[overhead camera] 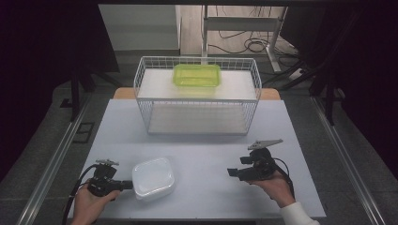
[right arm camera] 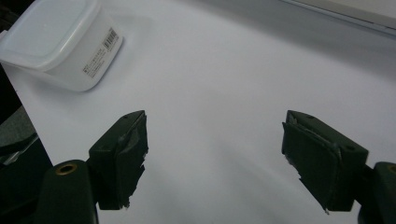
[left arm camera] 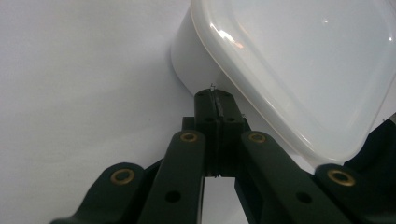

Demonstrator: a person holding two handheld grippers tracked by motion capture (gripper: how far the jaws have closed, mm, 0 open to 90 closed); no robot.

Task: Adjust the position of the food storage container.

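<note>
Dark floor and trailing cables surround us, and on the pale table [overhead camera: 202, 154] we find everything that matters. Largest is the white wire basket [overhead camera: 197, 96] at the far middle, with a lime-green plastic box [overhead camera: 196, 75] resting on its upper shelf. Nearer to us, at the near left, sits the white lidded container [overhead camera: 153, 178], squarish with rounded corners, a barcode label on one side wall as the right gripper view shows [right arm camera: 60, 42].

Our left gripper [overhead camera: 126, 185] lies just left of that container, pointing right at it. Seen along its own jaws [left arm camera: 215, 105], they are pressed together with no gap between them, their tips right at the container's [left arm camera: 299, 70] near wall beneath the overhanging lid rim; they seem to hold nothing, though we cannot tell whether the tips actually touch the wall.

Our right gripper [overhead camera: 233, 172] rests at the near right, well apart from the container, jaws spread wide and empty over bare table [right arm camera: 215, 154].

So the container lies directly ahead of the left gripper and far to the left of the right one; we judge the left hand is placed to act on it, and it would need to open first to take the wall or rim
</note>
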